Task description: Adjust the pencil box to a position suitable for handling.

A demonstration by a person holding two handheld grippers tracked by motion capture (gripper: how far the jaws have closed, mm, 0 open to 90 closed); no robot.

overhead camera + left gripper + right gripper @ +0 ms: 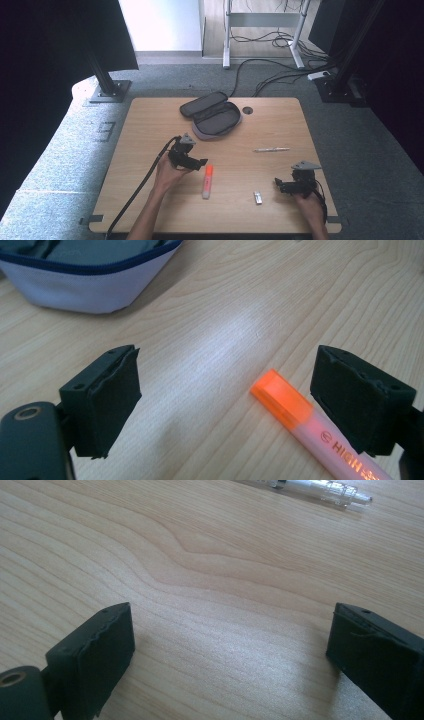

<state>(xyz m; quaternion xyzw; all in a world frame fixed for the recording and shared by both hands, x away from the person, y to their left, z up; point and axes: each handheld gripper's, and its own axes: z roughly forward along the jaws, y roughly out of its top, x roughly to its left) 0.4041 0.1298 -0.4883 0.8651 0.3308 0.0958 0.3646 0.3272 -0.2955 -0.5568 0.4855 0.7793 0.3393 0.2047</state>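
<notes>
An orange-capped highlighter (207, 181) lies mid-table, its cap pointing away from the person. My left gripper (196, 162) hovers just left of the cap, open; in the left gripper view the highlighter (305, 427) lies by the right jaw, with bare wood between the jaws (225, 405). An open grey pencil case (212, 116) lies at the back of the table, its pale edge (90, 285) at the upper left of the left gripper view. My right gripper (281, 185) rests open near the front right over bare wood (230, 645). A clear pen (271, 149) lies farther back (320, 489).
A small silver object (258, 197) like a USB stick lies between the highlighter and the right gripper. A round cable hole (247, 110) sits beside the case. The table's edge (320, 165) runs close to the right gripper. Cables and stand bases lie on the floor behind.
</notes>
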